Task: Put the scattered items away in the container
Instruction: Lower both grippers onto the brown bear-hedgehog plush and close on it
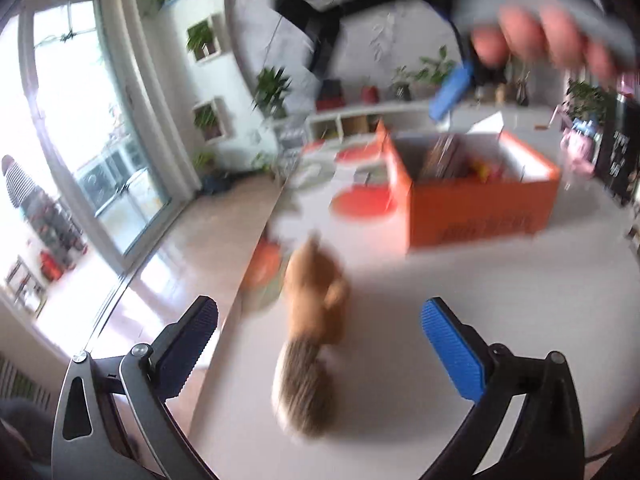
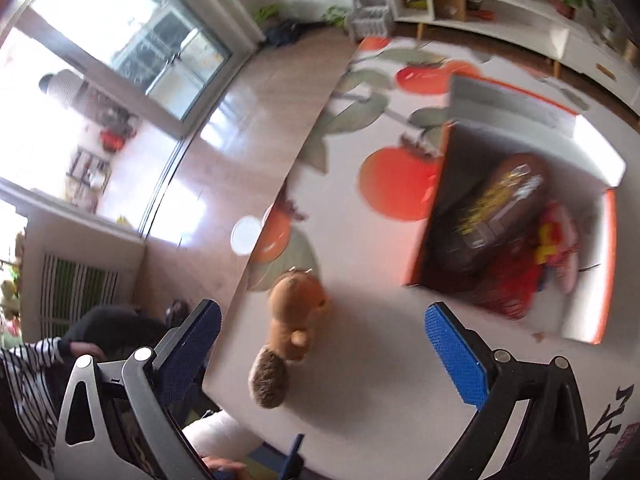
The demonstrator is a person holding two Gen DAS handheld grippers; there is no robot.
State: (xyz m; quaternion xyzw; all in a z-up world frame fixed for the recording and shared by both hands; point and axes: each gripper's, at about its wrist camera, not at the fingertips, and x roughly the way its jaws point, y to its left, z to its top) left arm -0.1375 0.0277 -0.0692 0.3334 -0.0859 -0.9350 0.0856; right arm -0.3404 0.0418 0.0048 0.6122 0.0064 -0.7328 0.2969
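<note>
A brown plush squirrel [image 1: 314,320] with a grey bushy tail lies on the white table near its left edge. It also shows in the right wrist view [image 2: 290,320]. My left gripper [image 1: 318,320] is open and empty, low over the squirrel, fingers on either side of it. An orange cardboard box [image 1: 476,200] stands beyond, open at the top. It holds a dark brown packet [image 2: 492,208] and red and yellow items [image 2: 548,248]. My right gripper [image 2: 322,326] is open and empty, high above the table. It appears in the left wrist view [image 1: 452,92] above the box, held by a hand.
The table [image 2: 380,360] has a cloth printed with orange persimmons [image 2: 396,184] and green leaves. Its left edge [image 2: 280,184] drops to a wooden floor. A white shelf unit with plants [image 2: 480,4] stands behind. A person in a striped top [image 2: 28,376] sits at lower left.
</note>
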